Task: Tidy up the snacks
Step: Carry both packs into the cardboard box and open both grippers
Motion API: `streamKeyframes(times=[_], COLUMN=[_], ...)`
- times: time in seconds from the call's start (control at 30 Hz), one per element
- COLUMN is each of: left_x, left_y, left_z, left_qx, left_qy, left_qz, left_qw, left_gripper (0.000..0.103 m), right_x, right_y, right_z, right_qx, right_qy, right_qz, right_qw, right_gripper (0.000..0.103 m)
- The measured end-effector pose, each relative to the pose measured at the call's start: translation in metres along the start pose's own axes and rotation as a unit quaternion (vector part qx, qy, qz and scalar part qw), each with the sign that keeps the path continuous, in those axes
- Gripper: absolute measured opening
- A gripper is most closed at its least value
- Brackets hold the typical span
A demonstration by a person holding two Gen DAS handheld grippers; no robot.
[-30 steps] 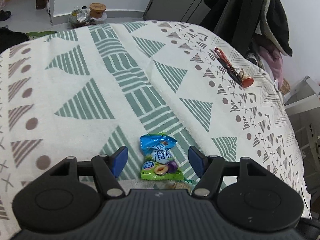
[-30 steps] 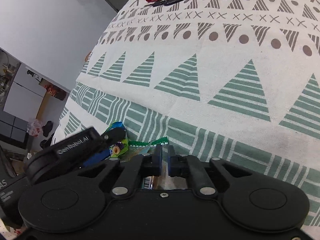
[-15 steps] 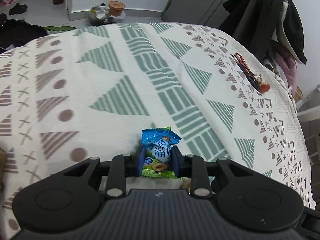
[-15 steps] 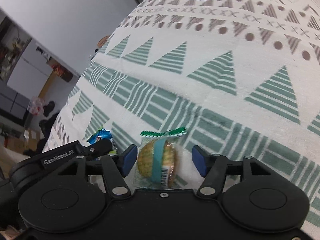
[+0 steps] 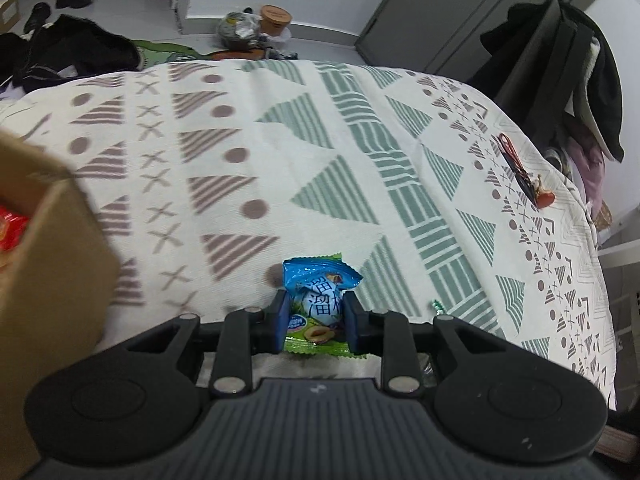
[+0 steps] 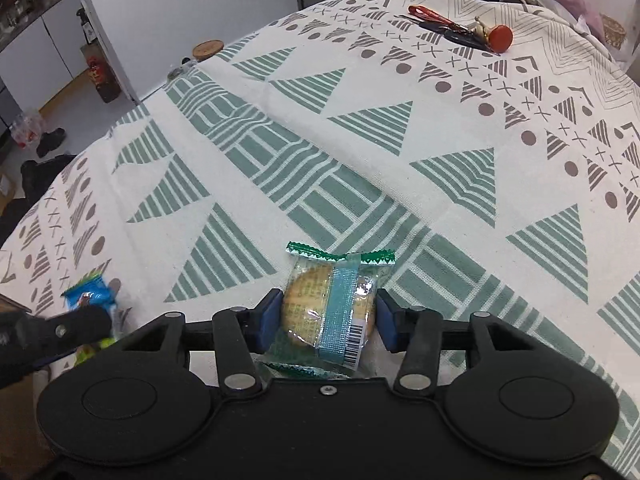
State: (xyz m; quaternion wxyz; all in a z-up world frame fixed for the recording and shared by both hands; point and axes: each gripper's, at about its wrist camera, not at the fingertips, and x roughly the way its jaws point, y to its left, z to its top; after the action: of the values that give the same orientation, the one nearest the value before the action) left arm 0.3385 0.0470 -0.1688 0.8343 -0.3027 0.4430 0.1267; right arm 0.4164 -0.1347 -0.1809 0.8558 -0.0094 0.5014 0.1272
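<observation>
The left claw [image 5: 315, 320] is clamped on a small plum candy packet [image 5: 318, 304], blue at the top and green at the bottom, with printed characters on its front. The blue pads press both sides of the packet, which stands upright between them, its crimped top flaring above the fingertips. Below it lies the patterned tablecloth [image 5: 280, 152] that covers the worktop, cream with green striped triangles, brown dots and crosses. At the left edge of the left wrist view a cardboard box [image 5: 48, 264] comes in, blurred, with something red showing inside it.

The right claw [image 6: 329, 316] is closing on a clear biscuit packet [image 6: 332, 300] with a green crimped edge, a blue band down the middle and a barcode near the bottom. The round biscuit sits between the blue pads, which touch or nearly touch its two sides; whether they grip it firmly I cannot tell. The packet's lower end rests near the claw body.

In the right wrist view the left claw shows at the lower left, dark and blurred, with the blue candy packet just above it.

Near the far right edge of the cloth lies a bunch of keys [image 6: 460, 30] with a red strap and a round red-orange fob, well apart from both packets.
</observation>
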Motion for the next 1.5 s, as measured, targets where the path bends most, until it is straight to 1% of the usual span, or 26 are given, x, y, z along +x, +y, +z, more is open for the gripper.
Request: streamKeyframes(times=[0.07, 0.27, 0.73, 1.03, 1.27, 1.5], left_x=[-0.008, -0.037, -0.115, -0.17, -0.201, -0.224], left_y=[0.006, 0.019, 0.038, 0.051, 0.072, 0.09], left_z=[-0.003, -0.009, -0.019, -0.024, -0.027, -0.028], left_qx=[-0.006, -0.006, -0.002, 0.002, -0.006, -0.013], left_qy=[0.0, -0.01, -0.054, -0.087, -0.109, -0.124], left_qz=[-0.001, -0.009, -0.025, -0.03, -0.023, -0.013], left_qw=[1.0, 0.9999, 0.9982, 0.9957, 0.9938, 0.9922], left_gripper=[0.027, 0.027, 0.027, 0.027, 0.027, 0.027], right_x=[-0.007, -0.04, -0.108, -0.148, -0.172, -0.186], right_y=[-0.001, 0.004, 0.051, 0.083, 0.109, 0.129], right_z=[-0.002, -0.008, -0.033, -0.05, -0.062, -0.066], right_qx=[0.013, 0.022, -0.016, -0.042, -0.07, -0.088], right_qy=[0.003, -0.016, -0.068, -0.097, -0.12, -0.137], right_qz=[0.013, 0.033, 0.084, 0.119, 0.145, 0.164], right_qw=[1.0, 0.999, 0.994, 0.987, 0.98, 0.973], right_gripper=[0.048, 0.048, 0.048, 0.048, 0.048, 0.048])
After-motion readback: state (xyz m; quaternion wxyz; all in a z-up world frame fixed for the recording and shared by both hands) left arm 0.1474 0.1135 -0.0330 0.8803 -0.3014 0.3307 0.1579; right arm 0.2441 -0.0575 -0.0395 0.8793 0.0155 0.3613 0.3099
